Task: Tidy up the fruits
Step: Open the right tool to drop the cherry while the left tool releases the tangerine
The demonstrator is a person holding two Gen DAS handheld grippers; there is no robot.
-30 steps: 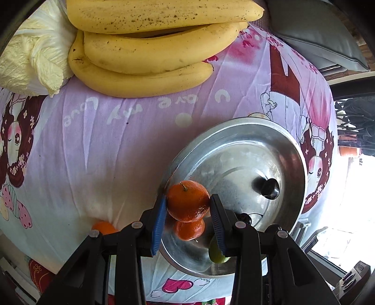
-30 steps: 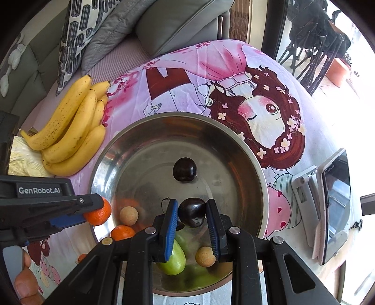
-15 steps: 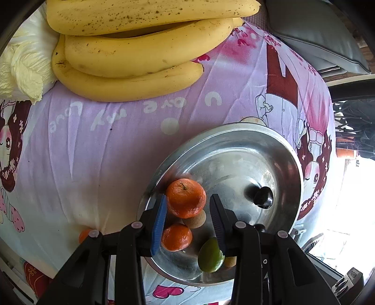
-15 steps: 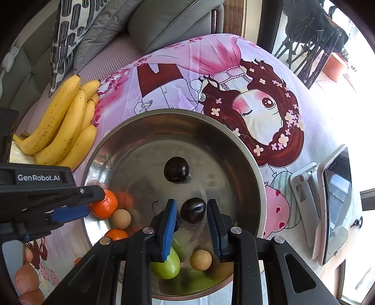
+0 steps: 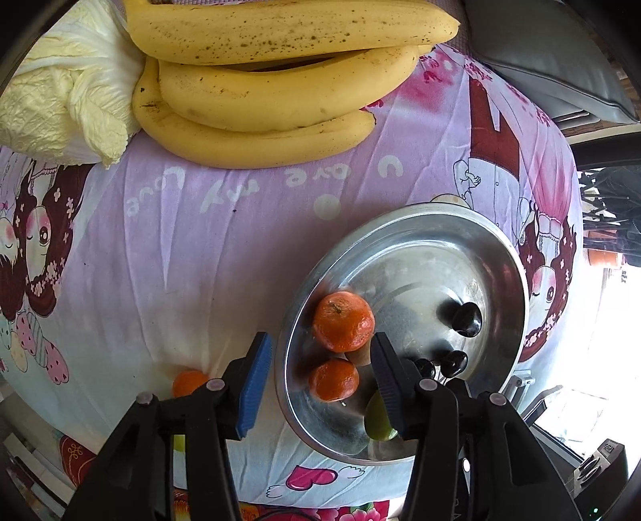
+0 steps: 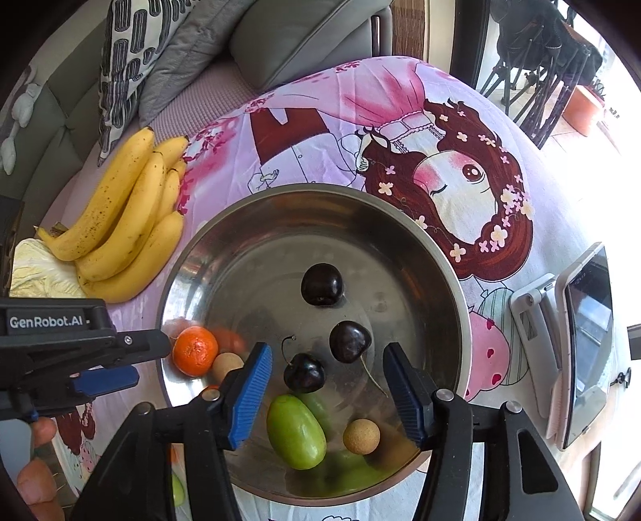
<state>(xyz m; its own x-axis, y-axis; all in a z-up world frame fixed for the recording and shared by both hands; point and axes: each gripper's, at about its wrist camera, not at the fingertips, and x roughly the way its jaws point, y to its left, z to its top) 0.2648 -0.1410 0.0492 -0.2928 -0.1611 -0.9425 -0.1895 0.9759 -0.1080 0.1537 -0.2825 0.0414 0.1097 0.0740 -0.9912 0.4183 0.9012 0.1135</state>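
Observation:
A steel bowl (image 6: 320, 186) (image 5: 440, 209) stands on the pink cartoon cloth. My left gripper (image 5: 320, 372) (image 6: 148, 360) hangs over the bowl's left rim, its jaws opening. A mandarin (image 5: 343, 320) (image 6: 195, 350) lies free in the bowl just past the tips, and a second mandarin (image 5: 333, 379) lies below them. My right gripper (image 6: 328, 376) points down into the bowl, jaws opening. Two dark cherries (image 6: 349, 342) (image 6: 303, 372) lie loose between the right gripper's spread fingers without touching the pads. A third cherry (image 6: 321, 284), a green fruit (image 6: 296, 431) and two longans (image 6: 361, 436) are also in the bowl.
A bunch of bananas (image 5: 272, 92) (image 6: 128, 224) and a cabbage (image 5: 60, 92) lie beyond the bowl. One more mandarin (image 5: 188, 380) sits on the cloth left of the bowl. A phone on a stand (image 6: 585, 352) is at the right, sofa cushions (image 6: 280, 36) behind.
Both grippers have opened. The mandarin has left the left jaws and rests in the bowl. The cherry has dropped from the right jaws onto the bowl's bottom.

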